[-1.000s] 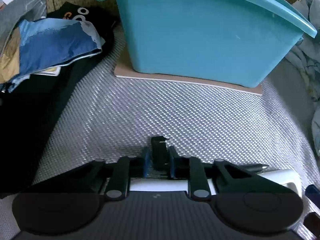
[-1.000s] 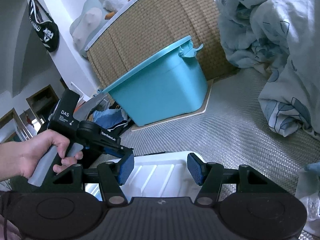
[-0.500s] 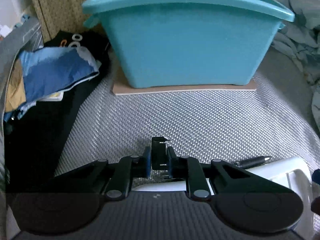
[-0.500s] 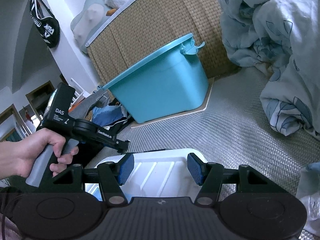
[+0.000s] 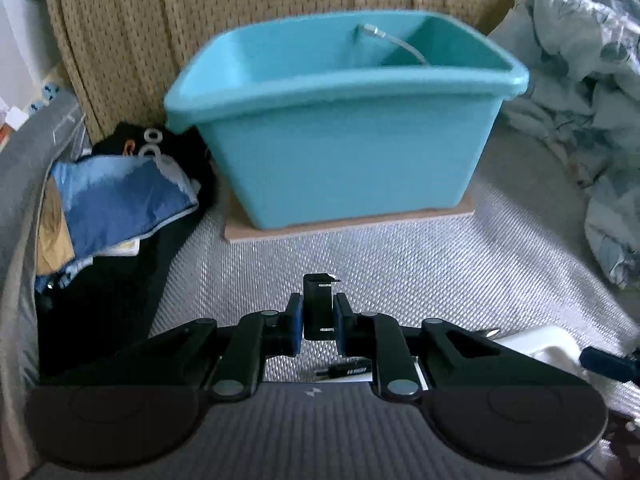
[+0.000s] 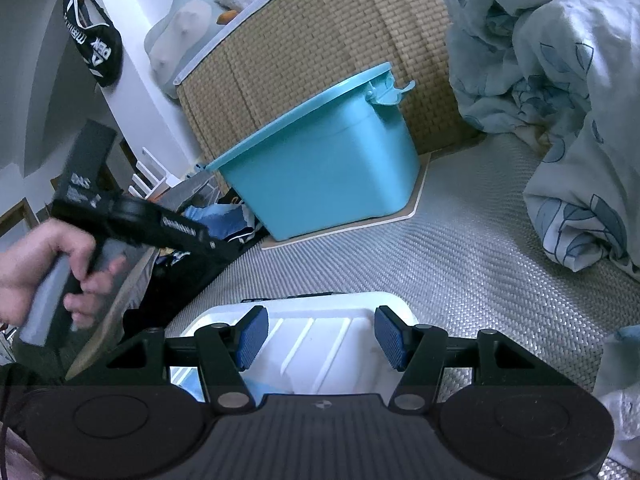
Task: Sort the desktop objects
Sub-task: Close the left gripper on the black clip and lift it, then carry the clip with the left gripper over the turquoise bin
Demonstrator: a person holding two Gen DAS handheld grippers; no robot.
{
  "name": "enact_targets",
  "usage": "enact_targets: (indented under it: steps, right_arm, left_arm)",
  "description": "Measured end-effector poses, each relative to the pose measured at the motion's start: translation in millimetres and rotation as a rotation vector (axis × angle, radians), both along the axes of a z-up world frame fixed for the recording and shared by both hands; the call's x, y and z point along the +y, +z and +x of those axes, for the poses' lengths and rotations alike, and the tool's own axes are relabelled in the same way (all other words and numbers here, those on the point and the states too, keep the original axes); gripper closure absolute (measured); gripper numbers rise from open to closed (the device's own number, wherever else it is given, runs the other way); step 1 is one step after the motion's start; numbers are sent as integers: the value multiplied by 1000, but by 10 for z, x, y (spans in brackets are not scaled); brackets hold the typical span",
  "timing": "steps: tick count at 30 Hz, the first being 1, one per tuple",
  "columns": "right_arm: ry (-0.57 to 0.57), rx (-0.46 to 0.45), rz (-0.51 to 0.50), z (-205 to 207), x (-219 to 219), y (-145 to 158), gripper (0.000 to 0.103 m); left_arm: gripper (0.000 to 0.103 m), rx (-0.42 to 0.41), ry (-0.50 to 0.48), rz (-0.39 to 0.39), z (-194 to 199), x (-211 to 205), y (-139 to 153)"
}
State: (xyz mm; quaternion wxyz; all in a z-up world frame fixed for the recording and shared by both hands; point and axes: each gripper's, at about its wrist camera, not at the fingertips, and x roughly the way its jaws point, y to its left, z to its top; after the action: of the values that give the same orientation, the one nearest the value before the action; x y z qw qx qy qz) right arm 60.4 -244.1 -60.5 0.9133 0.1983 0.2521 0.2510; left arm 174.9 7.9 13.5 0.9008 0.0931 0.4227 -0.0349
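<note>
My left gripper (image 5: 317,325) is shut on a small black clip-like block (image 5: 318,304), held above the silver woven mat (image 5: 400,272). Straight ahead stands a teal plastic bin (image 5: 344,136) on a thin board, with a cable end lying inside it. The same teal bin (image 6: 320,176) shows in the right wrist view, where a hand holds the left gripper tool (image 6: 120,220) in the air at the left. My right gripper (image 6: 321,338) is open over a white ribbed tray (image 6: 312,328), nothing between its blue pads. A black pen (image 5: 344,371) lies below the left fingers.
A pile of dark and blue clothes (image 5: 116,200) lies left of the bin. A crumpled floral duvet (image 6: 560,100) fills the right side. A woven rattan headboard (image 5: 160,20) rises behind the bin. The white tray's corner (image 5: 548,344) sits at the lower right of the left wrist view.
The left gripper has risen with the black block, so the bin's open top and the cable inside now show. The right gripper has stayed in place over the tray.
</note>
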Motion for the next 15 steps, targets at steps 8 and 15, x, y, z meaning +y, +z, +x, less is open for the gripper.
enact_targets:
  steps: [8, 15]
  right_arm:
    - [-1, 3, -12, 1, 18, -1, 40]
    - [-2, 4, -9, -11, 16, -3, 40]
  left_arm:
    - [85, -62, -28, -13, -32, -68, 301]
    - [85, -158, -47, -41, 29, -137, 761]
